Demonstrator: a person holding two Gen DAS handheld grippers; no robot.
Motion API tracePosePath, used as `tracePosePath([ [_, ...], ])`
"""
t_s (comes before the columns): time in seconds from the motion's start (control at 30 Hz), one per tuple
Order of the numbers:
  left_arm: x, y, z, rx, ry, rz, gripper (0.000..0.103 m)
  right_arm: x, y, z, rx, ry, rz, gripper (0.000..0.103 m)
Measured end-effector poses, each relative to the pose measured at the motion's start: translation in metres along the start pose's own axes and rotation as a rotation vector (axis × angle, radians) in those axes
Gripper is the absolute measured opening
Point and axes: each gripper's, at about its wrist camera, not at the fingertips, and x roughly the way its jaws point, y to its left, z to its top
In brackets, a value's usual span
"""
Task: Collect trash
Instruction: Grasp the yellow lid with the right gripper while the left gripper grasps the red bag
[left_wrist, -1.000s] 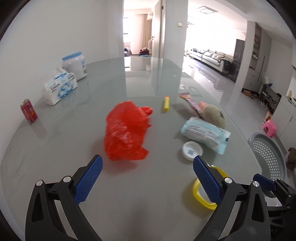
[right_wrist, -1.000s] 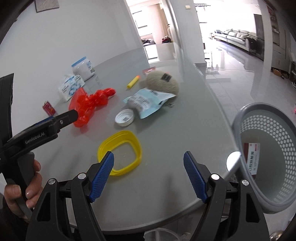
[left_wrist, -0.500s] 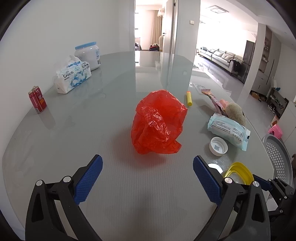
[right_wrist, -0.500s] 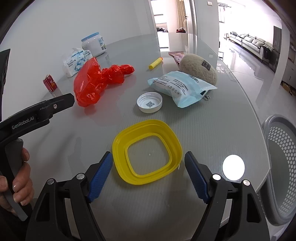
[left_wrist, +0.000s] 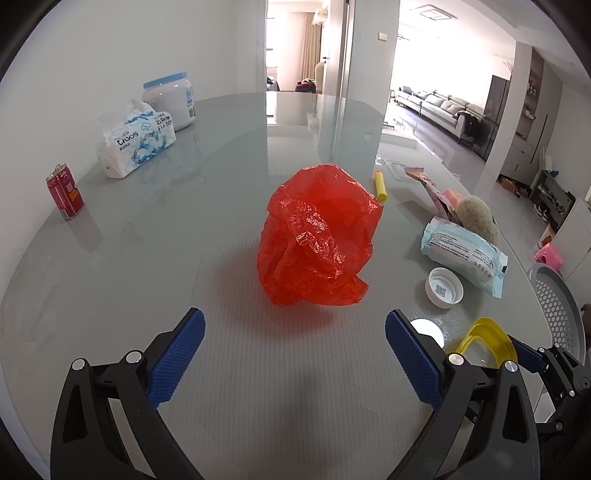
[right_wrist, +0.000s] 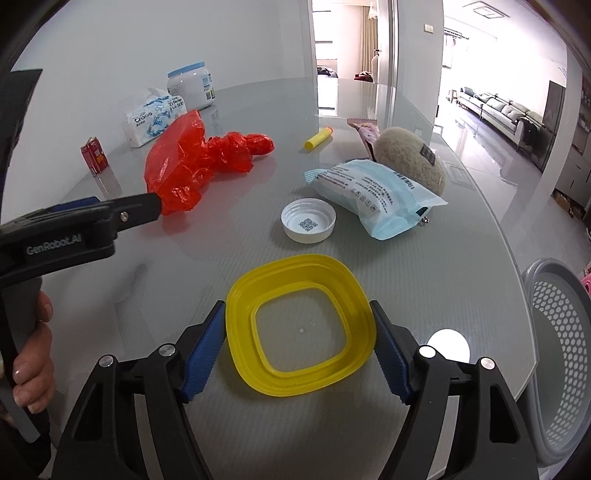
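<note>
A crumpled red plastic bag (left_wrist: 317, 236) sits in a loose heap near the middle of the grey glass table (left_wrist: 147, 258), thin and shiny, with a twisted tail that trails off toward the far side in the right wrist view. The left gripper (left_wrist: 293, 354) hovers just short of it with its blue-padded fingers (left_wrist: 175, 356) spread wide and nothing between them. Near the table's front edge lies a yellow frame (right_wrist: 299, 328), a rounded square of glossy plastic with a stepped inner rim and an open middle through which the table shows. The right gripper (right_wrist: 299, 350) straddles this frame, one pad at each side edge; whether the pads press on the plastic or only sit beside it cannot be told. Just beyond the frame rests a white bottle cap (right_wrist: 308, 224), open side up, with a printed code inside. Next to the cap is a pale blue wipes packet (right_wrist: 373, 197), and a fuzzy beige ball (right_wrist: 410, 158) lies against its far side. A grey perforated basket (right_wrist: 557, 332) stands off the table's right edge.
</note>
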Motion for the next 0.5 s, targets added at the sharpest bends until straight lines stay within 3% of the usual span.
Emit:
tracePosePath([
  [0.5,0.034,-0.018,0.024,-0.006,0.003,0.023,0.095,-0.029,-0.032,-0.004,0.103,-0.048,0.03,0.072],
])
